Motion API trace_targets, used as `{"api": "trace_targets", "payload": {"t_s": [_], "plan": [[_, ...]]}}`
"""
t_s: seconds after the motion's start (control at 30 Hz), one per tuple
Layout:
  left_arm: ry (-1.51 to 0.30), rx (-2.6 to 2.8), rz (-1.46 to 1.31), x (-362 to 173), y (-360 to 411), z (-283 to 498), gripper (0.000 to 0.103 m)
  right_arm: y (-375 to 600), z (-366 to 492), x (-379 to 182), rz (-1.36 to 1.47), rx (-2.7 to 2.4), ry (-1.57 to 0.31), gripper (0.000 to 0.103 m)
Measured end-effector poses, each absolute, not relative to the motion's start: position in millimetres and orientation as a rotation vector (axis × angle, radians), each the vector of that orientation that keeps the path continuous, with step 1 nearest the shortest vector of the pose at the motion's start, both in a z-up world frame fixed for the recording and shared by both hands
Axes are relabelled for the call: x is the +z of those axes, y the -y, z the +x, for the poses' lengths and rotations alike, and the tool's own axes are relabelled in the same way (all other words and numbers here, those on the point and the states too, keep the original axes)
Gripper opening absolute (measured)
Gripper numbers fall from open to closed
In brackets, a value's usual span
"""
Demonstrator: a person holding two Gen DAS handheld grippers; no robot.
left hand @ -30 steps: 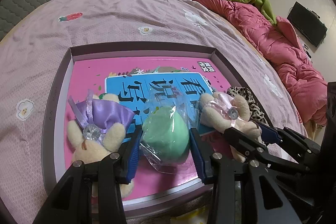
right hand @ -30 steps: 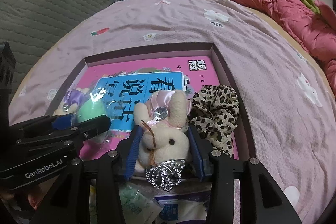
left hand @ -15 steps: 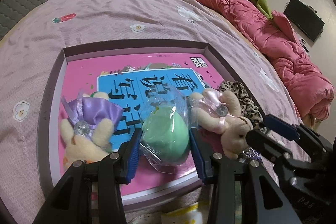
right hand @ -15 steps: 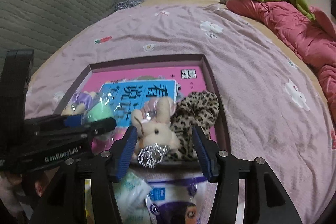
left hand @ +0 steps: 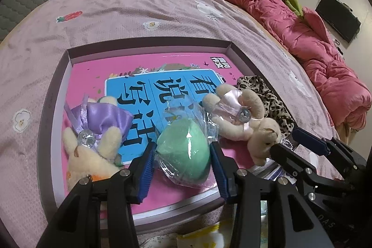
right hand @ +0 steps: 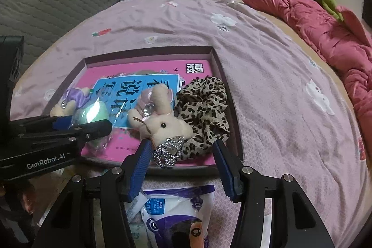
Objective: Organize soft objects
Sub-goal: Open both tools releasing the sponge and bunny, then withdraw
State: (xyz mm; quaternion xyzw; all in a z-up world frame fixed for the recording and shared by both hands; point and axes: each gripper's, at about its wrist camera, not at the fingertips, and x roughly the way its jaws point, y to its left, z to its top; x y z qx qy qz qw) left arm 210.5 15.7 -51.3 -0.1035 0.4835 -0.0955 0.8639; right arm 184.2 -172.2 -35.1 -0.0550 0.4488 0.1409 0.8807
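The bagged green sponge egg sits in the shallow box on the bed, clamped by the left gripper's fingers. The right gripper has just opened, its fingers apart by the pink-bowed plush bunny.

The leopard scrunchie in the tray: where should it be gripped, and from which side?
Grip the leopard scrunchie on its outer ruffled edge, nearest the tray wall, coming from above. It lies flat and bunched, so a raised fold there should pinch easily. Its other side touches the pink-bow bunny, which a grip there would likely catch.
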Motion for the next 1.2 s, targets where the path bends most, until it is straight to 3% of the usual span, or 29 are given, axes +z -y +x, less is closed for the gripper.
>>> {"api": "trace_targets", "payload": {"t_s": [1.2], "plan": [[-1.016, -0.222, -0.262, -42.0, -23.4, 207.1, 0.056, 173.0, 177.3, -12.6, -0.087, 0.299, -0.918, 0.058]]}}
